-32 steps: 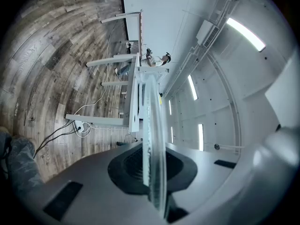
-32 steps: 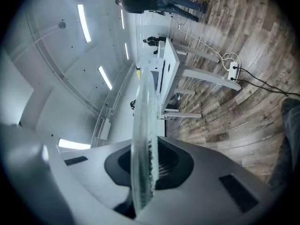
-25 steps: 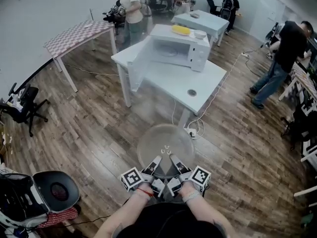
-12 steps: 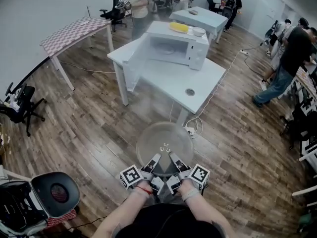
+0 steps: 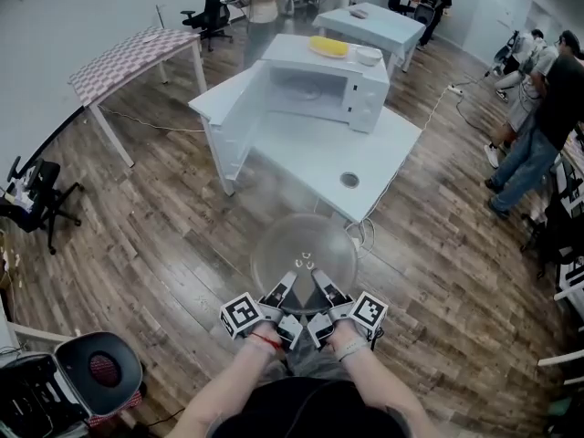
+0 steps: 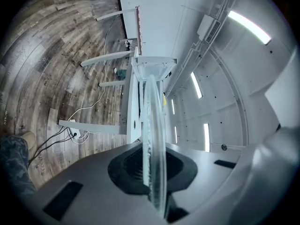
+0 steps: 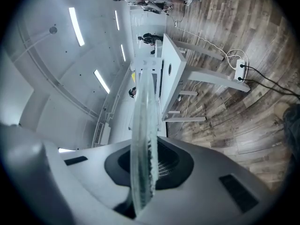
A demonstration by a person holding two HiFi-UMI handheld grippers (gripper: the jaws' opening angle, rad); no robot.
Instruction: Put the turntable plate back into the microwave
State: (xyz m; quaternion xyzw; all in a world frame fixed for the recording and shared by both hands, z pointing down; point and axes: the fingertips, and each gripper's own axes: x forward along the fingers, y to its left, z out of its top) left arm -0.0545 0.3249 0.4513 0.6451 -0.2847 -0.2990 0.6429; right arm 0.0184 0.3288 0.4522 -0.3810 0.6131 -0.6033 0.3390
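Holding turntable plate [image 5: 304, 249] aloft | left gripper [image 5: 292, 283], right gripper [image 5: 316, 283]: fingers clamped on its near rim | microwave [image 5: 365, 99] open on worktop [image 5: 310, 158], well ahead | approach and insertion left

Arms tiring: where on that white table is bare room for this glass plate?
Bare white tabletop in front of the open white microwave, left of the round grey hole. Crowded: its roof, with yellow object and white bowl.
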